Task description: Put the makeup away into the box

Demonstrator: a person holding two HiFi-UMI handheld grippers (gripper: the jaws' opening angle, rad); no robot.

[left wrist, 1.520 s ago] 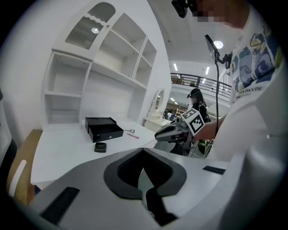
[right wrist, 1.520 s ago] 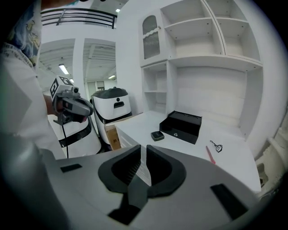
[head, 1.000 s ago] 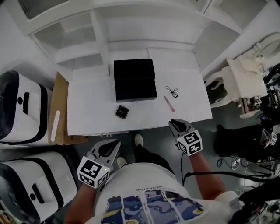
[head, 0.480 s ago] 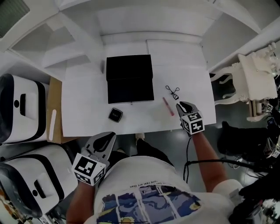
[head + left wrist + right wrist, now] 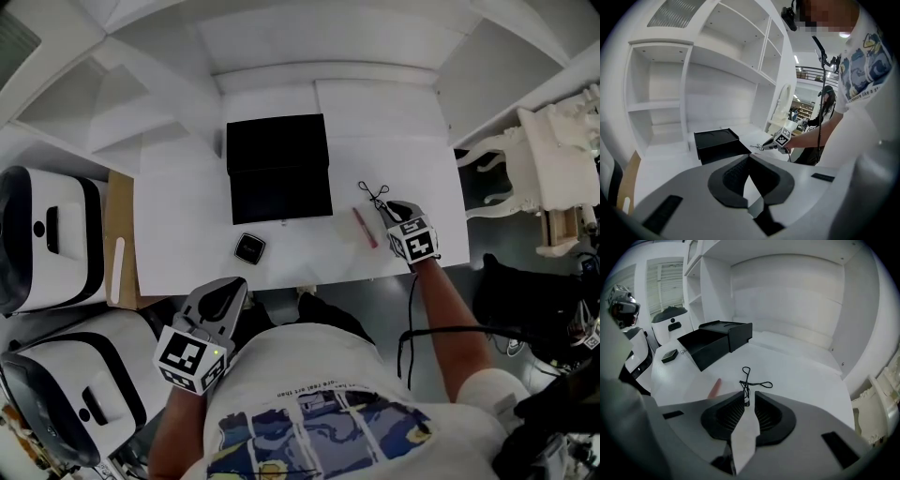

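Right gripper (image 5: pixel 385 208) has gone from the near edge out over the white tabletop (image 5: pixel 187 234), forearm stretched forward and nose tilted down. Its jaws have just been opening and now stand narrowly apart. One end of the black wire eyelash curler (image 5: pixel 751 380) sits between the tips, unclamped. Slim pink stick (image 5: pixel 364 227) lies just left of the curler. Left gripper (image 5: pixel 234 284) is low, off the near edge, jaws pressed together and empty. Open black rectangular box (image 5: pixel 279 169) sits mid-table, with the small black square compact (image 5: pixel 249 248) near its front.
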